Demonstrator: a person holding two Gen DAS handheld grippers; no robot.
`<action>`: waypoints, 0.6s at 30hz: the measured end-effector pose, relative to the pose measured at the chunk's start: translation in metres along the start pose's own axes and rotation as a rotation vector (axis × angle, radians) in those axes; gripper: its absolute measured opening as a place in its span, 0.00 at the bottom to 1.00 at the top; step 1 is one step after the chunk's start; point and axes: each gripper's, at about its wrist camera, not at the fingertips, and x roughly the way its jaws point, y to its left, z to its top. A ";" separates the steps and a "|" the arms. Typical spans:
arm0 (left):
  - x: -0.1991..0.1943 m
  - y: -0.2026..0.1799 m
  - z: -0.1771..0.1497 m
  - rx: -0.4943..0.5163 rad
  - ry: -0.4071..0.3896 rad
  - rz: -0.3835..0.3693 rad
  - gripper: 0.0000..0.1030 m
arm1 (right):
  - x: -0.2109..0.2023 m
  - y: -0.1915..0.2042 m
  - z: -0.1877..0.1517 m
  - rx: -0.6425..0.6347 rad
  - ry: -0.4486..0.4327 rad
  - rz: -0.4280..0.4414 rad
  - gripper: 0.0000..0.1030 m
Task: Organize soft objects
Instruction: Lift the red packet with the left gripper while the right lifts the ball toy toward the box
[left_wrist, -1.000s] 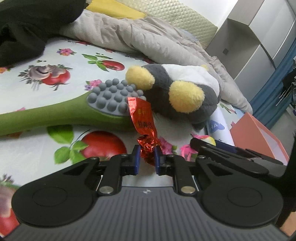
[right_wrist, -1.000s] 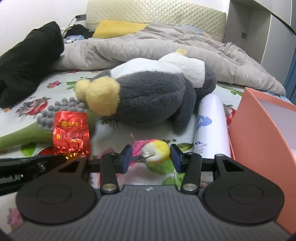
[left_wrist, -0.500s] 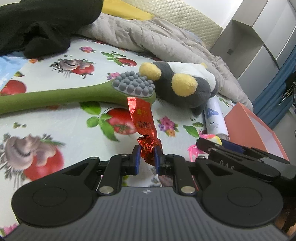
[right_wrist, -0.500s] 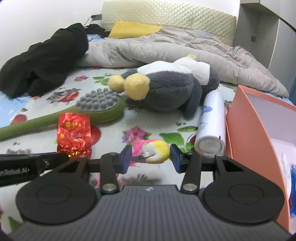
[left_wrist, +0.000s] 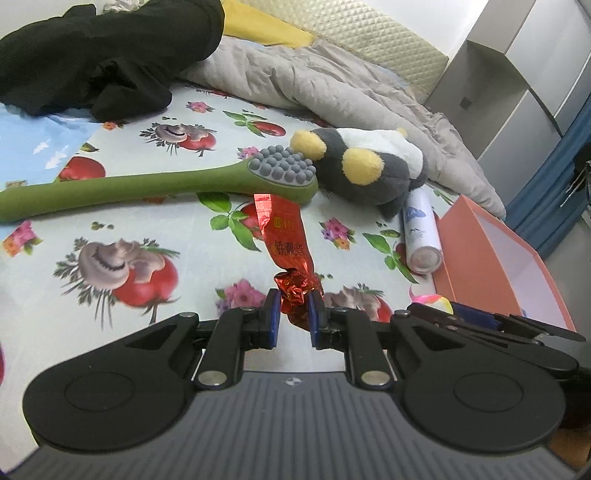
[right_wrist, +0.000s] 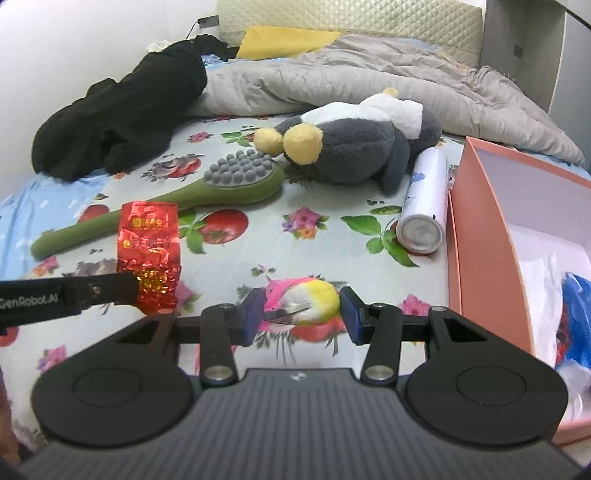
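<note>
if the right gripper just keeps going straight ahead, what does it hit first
Probably the small pink-and-yellow toy lying between the open right gripper's fingers; beyond it, bare sheet up to the plush.

A bed (right_wrist: 314, 258) spread with a sheet printed in tomatoes, mushrooms and flowers carries a rumpled grey duvet (right_wrist: 369, 70), a heap of black clothing (right_wrist: 122, 110) and a yellow pillow (right_wrist: 284, 40) near the quilted headboard. On the sheet lie a grey, white and yellow plush toy (right_wrist: 351, 147), a green long-handled massage brush (right_wrist: 192, 195), a white spray can (right_wrist: 424, 199) and an open pink box (right_wrist: 480, 229).
</note>
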 end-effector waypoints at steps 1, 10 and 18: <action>-0.006 -0.001 -0.002 0.001 -0.003 0.001 0.18 | -0.005 0.000 -0.001 -0.001 0.000 0.003 0.47; -0.047 -0.020 -0.007 0.019 -0.016 -0.019 0.18 | -0.051 0.004 -0.007 -0.005 -0.020 0.035 0.47; -0.072 -0.050 0.002 0.074 -0.034 -0.065 0.18 | -0.090 -0.002 0.002 0.035 -0.084 0.034 0.47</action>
